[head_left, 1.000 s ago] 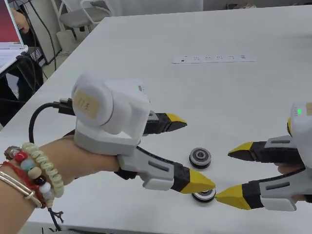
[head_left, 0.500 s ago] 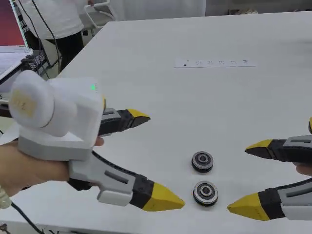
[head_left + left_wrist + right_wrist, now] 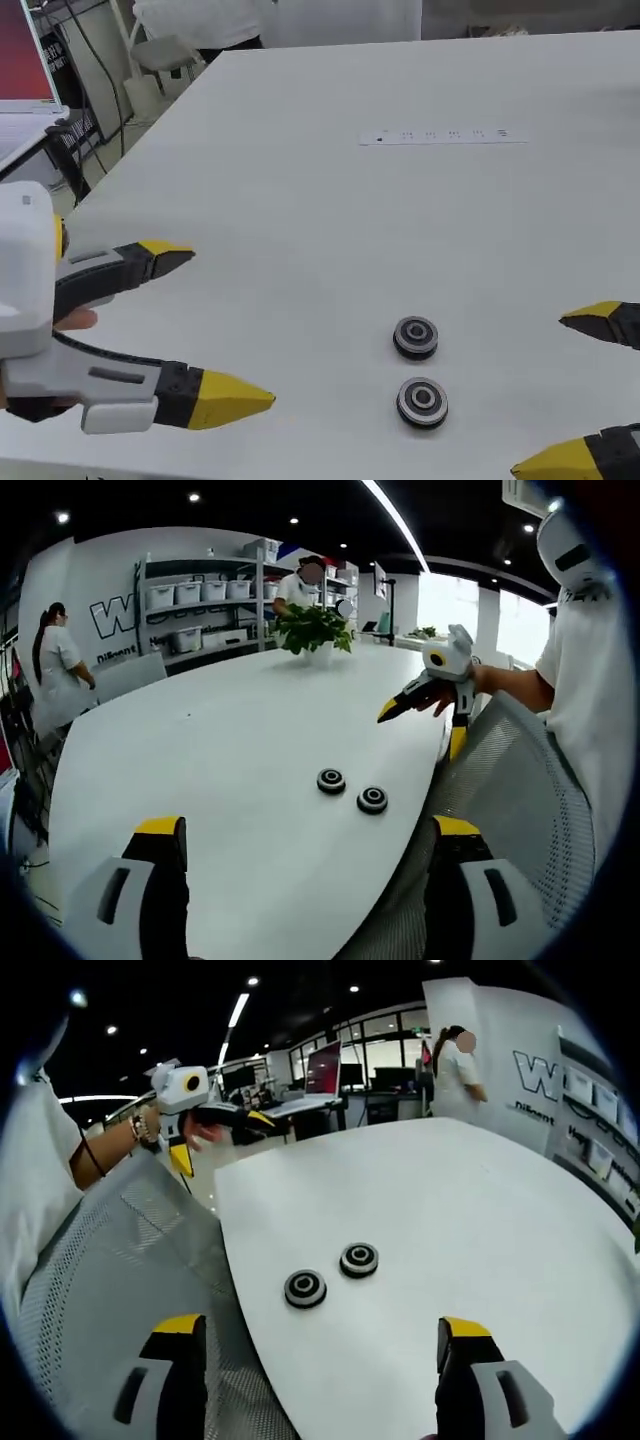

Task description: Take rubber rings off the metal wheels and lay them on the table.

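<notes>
Two metal wheels with black rubber rings lie flat near the table's front edge, one (image 3: 415, 337) just behind the other (image 3: 422, 401). My left gripper (image 3: 215, 325) is open, well to their left, with nothing between its jaws. My right gripper (image 3: 555, 392) is open at the right edge, apart from the wheels. In the left gripper view both wheels (image 3: 331, 780) (image 3: 372, 799) lie ahead of the open jaws, with the right gripper (image 3: 430, 685) beyond. The right gripper view has the wheels (image 3: 359, 1259) (image 3: 305, 1288) ahead and the left gripper (image 3: 215, 1110) far off.
A white power strip (image 3: 443, 135) lies farther back on the white table (image 3: 300, 200). A potted plant (image 3: 310, 630) stands at the table's far end. A chair (image 3: 160, 50) and a desk with a laptop (image 3: 20, 90) stand off to the left. People stand in the background.
Both grippers have drawn apart from the wheels, the left one to the left and the right one to the right. The wheels have stayed where they were.
</notes>
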### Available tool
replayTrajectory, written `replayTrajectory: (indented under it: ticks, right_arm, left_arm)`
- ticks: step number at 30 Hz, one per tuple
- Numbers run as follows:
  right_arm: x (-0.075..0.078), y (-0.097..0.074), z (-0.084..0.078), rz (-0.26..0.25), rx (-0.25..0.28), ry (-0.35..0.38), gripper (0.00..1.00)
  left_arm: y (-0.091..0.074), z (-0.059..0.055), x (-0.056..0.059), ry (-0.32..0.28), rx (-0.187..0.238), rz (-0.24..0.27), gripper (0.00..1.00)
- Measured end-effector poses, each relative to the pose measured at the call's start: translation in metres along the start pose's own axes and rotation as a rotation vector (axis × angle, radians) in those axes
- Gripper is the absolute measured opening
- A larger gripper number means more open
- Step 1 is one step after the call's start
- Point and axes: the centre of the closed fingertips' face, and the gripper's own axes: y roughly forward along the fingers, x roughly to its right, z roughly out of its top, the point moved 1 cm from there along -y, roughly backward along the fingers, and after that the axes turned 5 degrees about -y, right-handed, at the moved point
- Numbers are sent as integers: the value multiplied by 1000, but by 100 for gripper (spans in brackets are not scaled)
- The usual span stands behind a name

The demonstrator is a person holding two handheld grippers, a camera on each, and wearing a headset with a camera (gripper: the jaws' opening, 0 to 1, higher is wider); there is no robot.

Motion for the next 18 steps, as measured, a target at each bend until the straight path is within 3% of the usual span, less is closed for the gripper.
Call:
replayTrajectory:
  ticks: [7, 18]
  right_arm:
    - [1, -2, -4, -12, -1, 14, 97]
    - [8, 2, 9, -25, 23, -1, 94]
  left_arm:
    - [1, -10, -1, -31, -14, 11, 99]
    - [17, -1, 10, 8, -27, -41, 99]
